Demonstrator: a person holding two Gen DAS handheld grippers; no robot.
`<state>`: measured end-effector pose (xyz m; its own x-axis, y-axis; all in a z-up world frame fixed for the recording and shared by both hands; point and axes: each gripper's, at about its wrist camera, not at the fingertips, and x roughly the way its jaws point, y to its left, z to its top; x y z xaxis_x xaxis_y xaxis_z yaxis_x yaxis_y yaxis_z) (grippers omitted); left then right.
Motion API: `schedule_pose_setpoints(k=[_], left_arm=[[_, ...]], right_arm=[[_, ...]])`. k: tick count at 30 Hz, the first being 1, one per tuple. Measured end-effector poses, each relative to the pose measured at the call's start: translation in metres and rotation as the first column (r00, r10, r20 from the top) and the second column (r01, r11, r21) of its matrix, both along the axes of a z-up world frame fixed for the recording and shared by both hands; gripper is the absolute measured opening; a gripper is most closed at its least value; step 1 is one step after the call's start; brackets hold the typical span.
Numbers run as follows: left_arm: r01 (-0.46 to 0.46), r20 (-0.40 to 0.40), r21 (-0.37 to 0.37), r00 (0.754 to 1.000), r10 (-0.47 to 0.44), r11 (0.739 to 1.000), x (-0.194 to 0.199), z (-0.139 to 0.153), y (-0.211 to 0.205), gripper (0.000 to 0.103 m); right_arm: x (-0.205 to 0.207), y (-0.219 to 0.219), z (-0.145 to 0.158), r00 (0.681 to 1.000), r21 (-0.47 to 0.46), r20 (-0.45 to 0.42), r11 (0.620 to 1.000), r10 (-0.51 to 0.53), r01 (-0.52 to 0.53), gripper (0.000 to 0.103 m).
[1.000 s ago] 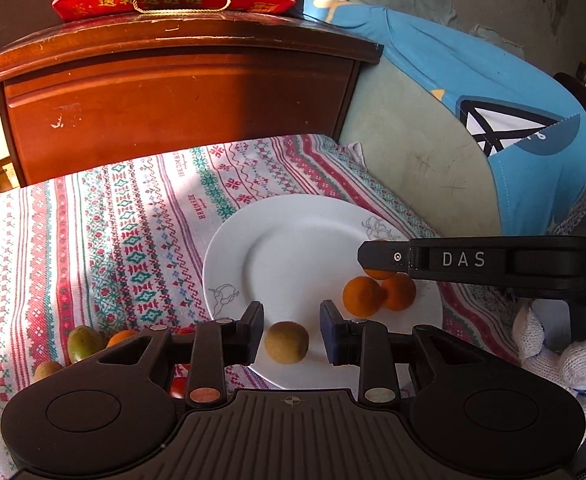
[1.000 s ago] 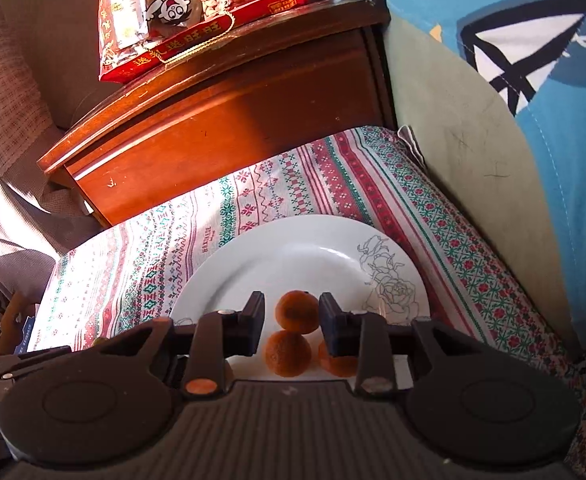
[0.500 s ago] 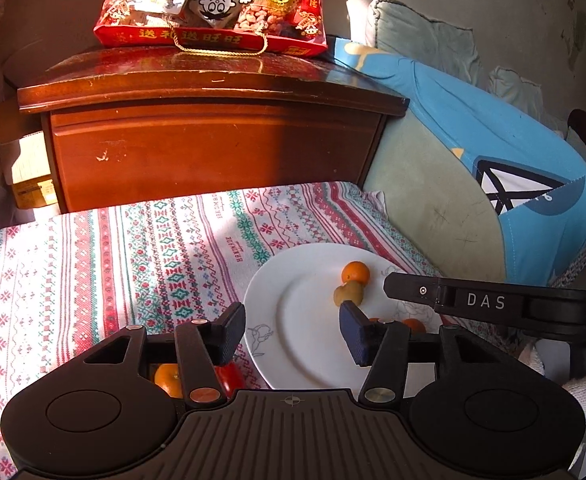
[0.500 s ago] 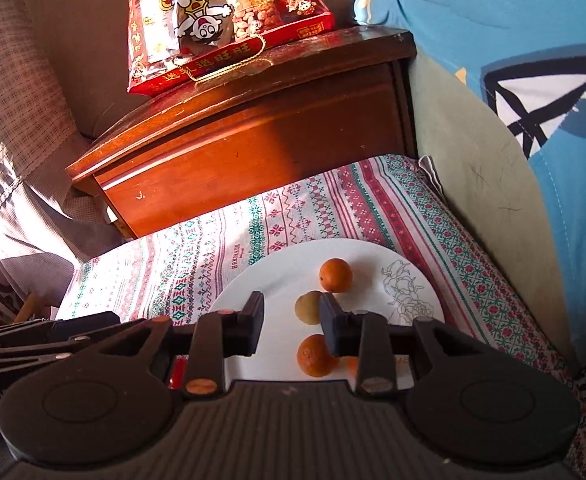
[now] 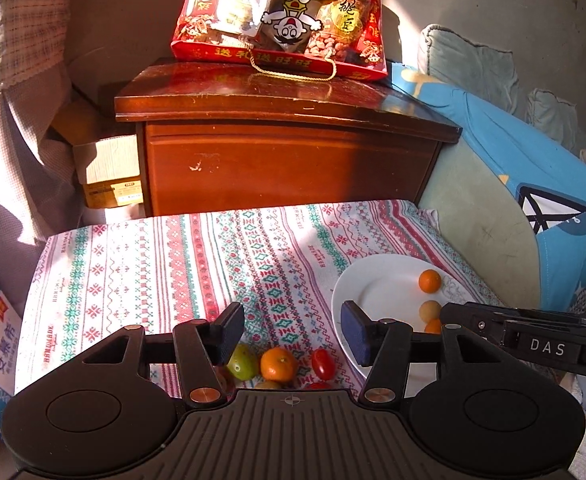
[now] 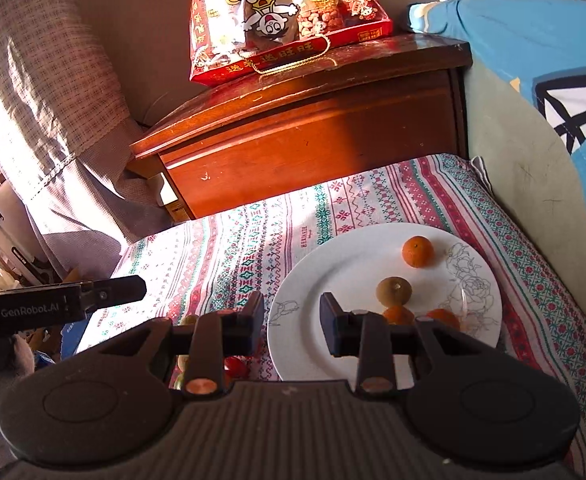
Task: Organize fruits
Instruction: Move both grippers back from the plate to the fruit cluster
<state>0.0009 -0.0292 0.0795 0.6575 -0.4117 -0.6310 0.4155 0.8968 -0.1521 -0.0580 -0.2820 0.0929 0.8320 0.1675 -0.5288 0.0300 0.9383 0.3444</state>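
Fruits are found in two groups: on the white plate [image 6: 373,264] lie an orange citrus [image 6: 417,251], a brownish round fruit [image 6: 393,290] and two more orange ones partly hidden behind the right gripper [image 6: 291,318]; on the patterned cloth [image 5: 173,264] beside the plate lie a green fruit [image 5: 243,362], a small orange [image 5: 278,365] and a red tomato-like fruit [image 5: 323,361].

The left gripper [image 5: 291,333] is held above the loose group, its jaws spread wide with nothing between them. The right gripper's jaws are also parted, less widely, and empty, over the near left rim of the plate.

Several risks can be judged. The loose fruits lie touching or nearly so, so a neighbour could be nudged and rolled across the cloth when one is closed on. The red fruit looks soft and could be crushed by a firm squeeze. Fruit set down on the plate could be knocked against those already there.

The loose group is shown clearly only in the left wrist view; in the right wrist view it is mostly hidden, only a red piece [image 6: 235,366] being visible. The plate's whole surface and flower drawing are seen properly only from the right.
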Motion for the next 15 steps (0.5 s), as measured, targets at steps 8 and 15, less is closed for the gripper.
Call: schedule_pose_setpoints(k=[8,15], left_arm=[[-0.079,-0.023,0.029,0.997,0.080,0.996,0.005,-0.007,0.033,0.053],[-0.105,-0.043,0.077,0.993,0.108,0.992,0.005,-0.021,0.049,0.053]], right_arm=[[-0.007,0.028,-0.013,0.997,-0.026,-0.025,0.997,0.070,-0.070,0.033],[-0.014,0.048,-0.028,0.992,-0.024,-0.061,0.993,0.111,-0.113,0.033]])
